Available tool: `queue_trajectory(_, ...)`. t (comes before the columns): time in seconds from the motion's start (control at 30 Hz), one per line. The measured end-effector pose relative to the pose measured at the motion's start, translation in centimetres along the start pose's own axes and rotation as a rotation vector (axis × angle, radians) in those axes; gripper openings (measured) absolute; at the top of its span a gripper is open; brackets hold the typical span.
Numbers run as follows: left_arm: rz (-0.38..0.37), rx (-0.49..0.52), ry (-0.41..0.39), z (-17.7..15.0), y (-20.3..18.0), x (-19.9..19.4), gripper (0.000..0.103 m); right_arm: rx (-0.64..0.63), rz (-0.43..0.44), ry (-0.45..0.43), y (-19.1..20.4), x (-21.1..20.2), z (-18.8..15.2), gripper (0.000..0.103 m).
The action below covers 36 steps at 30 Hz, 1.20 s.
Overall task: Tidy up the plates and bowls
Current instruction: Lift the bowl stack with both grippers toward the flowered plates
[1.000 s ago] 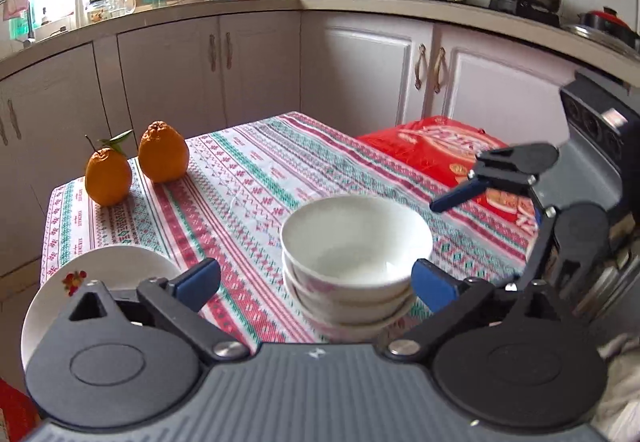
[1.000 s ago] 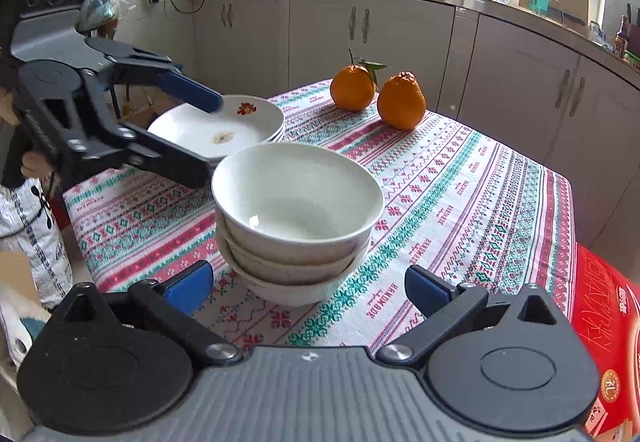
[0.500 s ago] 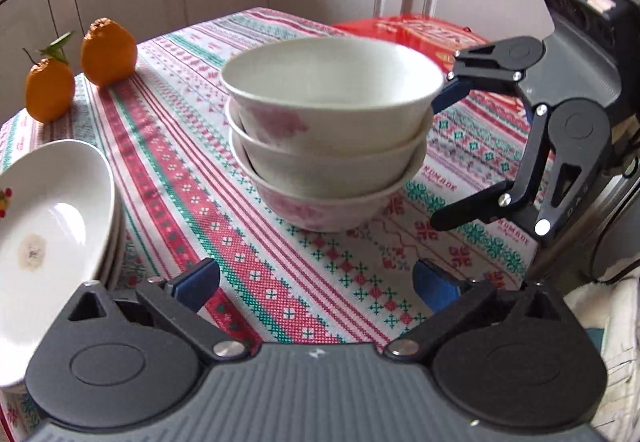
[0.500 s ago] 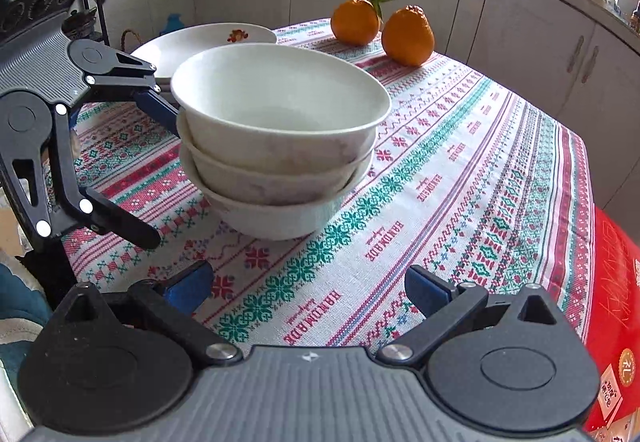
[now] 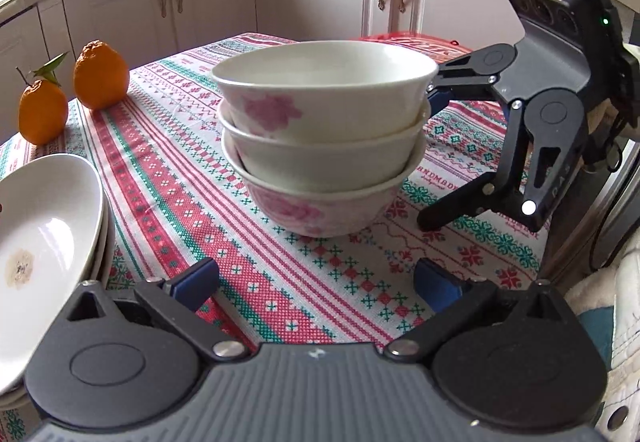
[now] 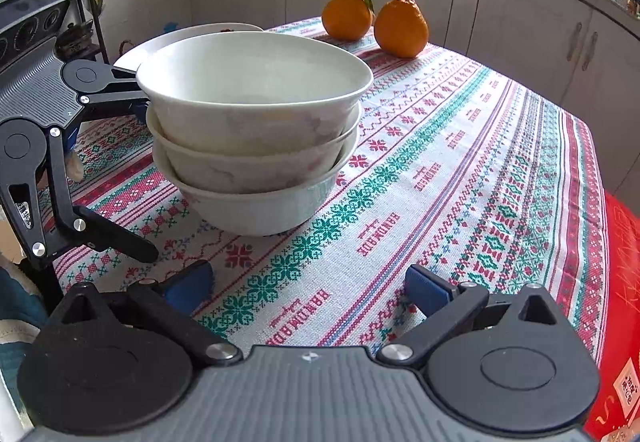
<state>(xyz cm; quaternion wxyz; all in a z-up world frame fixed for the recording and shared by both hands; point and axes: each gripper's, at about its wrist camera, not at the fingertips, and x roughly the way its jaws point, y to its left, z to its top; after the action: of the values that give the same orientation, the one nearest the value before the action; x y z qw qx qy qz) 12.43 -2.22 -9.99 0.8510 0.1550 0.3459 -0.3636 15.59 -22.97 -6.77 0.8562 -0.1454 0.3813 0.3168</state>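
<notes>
Nearest the left wrist camera, the left hand-held gripper (image 5: 316,282) stands wide open and holds nothing; its blue pads rest low over the patterned cloth. The right hand-held gripper (image 6: 308,284) is likewise fully spread and empty. Directly ahead of both — centred between each pair of fingers — sits the stack of three bowls (image 5: 324,137), upright on the counter (image 6: 460,169), nested rim-up with its axis vertical. The two tools face the stack from opposite sides (each appears in the other's view, turned so its fingers lie one above the other, the upper finger close to the top bowl's rim; contact cannot be confirmed). Neither is clearly nearer. To the left gripper's left lies the stack of plates (image 5: 44,242), near the counter edge. Farthest off, two oranges (image 5: 72,89) stand well apart from the bowls.
</notes>
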Motion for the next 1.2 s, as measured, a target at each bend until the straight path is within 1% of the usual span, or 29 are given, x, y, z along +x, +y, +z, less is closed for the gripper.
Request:
queue_trajectory(0.07, -0.007, 0.006, 0.009, 0.2, 0.1, 0.0, 0.103, -0.004, 0.000, 0.016, -0.1, 0.1, 0.4, 0.103)
queue_trajectory(0.13, -0.020, 0.021, 0.024, 0.6, 0.2, 0.1, 0.102, -0.031, 0.003, 0.011, -0.1, 0.1, 0.6, 0.103)
queue_trajectory(0.27, -0.026, 0.101, 0.030, 1.5, 0.3, 0.3, 0.102, -0.136, 0.047, -0.006, 0.3, -0.1, 1.8, 0.103)
queue_trajectory(0.37, -0.057, 0.131, 0.033, 2.4, 0.8, 0.5, 0.102, -0.232, 0.061, -0.008, 0.7, -0.1, 2.9, 0.103)
queue_trajectory(0.43, -0.079, 0.151, 0.035, 3.0, 1.0, 0.6, 0.100, -0.285, 0.076, 0.003, 0.8, 0.1, 3.5, 0.103)
queue_trajectory(0.57, -0.102, 0.178, 0.038, 3.9, 1.7, 0.8, 0.099, -0.351, 0.120, 0.023, 0.7, 0.7, 4.3, 0.102)
queue_trajectory(0.7, -0.144, 0.199, 0.054, 4.5, 2.1, 1.0, 0.098, -0.388, 0.161, 0.037, 0.7, 1.1, 5.0, 0.100)
queue_trajectory(0.77, -0.163, 0.225, 0.062, 4.8, 2.2, 1.1, 0.094, -0.398, 0.179, 0.043, 0.7, 1.2, 5.5, 0.099)
queue_trajectory(0.83, -0.182, 0.236, 0.073, 5.1, 2.3, 1.3, 0.088, -0.403, 0.192, 0.047, 0.6, 1.3, 5.7, 0.098)
queue_trajectory(0.93, -0.208, 0.236, 0.079, 5.5, 2.7, 1.5, 0.087, -0.407, 0.203, 0.055, 0.6, 1.5, 5.8, 0.094)
queue_trajectory(1.07, -0.225, 0.236, 0.089, 5.9, 3.0, 1.8, 0.087, -0.402, 0.221, 0.059, 0.5, 1.6, 5.8, 0.092)
queue_trajectory(1.2, -0.251, 0.227, 0.096, 6.2, 3.6, 2.0, 0.085, -0.402, 0.231, 0.070, 0.5, 1.7, 5.9, 0.091)
